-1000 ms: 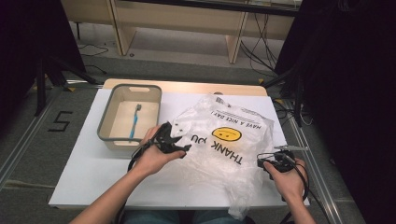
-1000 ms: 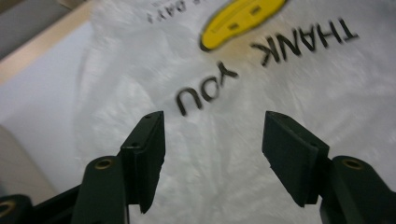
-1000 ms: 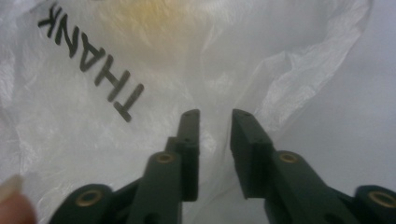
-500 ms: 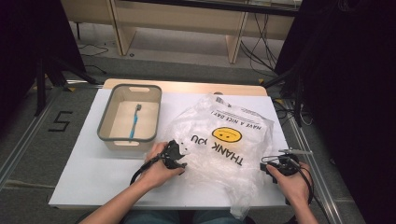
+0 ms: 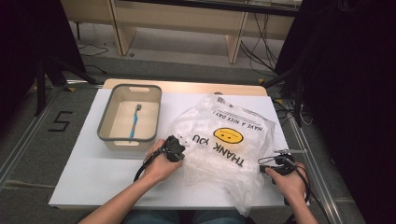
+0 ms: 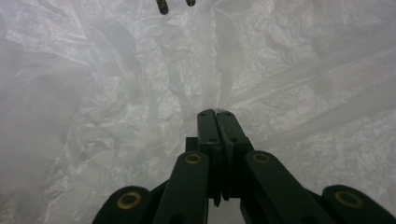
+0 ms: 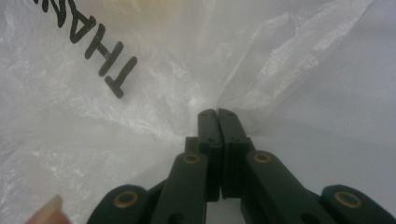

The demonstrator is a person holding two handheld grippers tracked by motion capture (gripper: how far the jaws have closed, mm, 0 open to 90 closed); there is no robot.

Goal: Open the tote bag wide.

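Crinkled clear plastic, a bag (image 5: 224, 149) printed with a yellow smiley and "THANK YOU", lies spread over the right half of the white table top (image 5: 88, 172), its near corner hanging past the front edge. The left gripper (image 5: 180, 149) sits at the bag's left edge, and its jaws have just been closing; in the left gripper view they meet tip to tip with the film (image 6: 140, 93) gathered into a pucker between them. The right gripper (image 5: 266, 167) works the bag's right edge near the table's right side, its jaws likewise just closed and pinching a fold of film (image 7: 154, 88) in the right gripper view. Just left of the bag stands a grey-rimmed tub (image 5: 105, 133) with a blue toothbrush (image 5: 134, 121) inside. Bare white surface lies in front of the tub.
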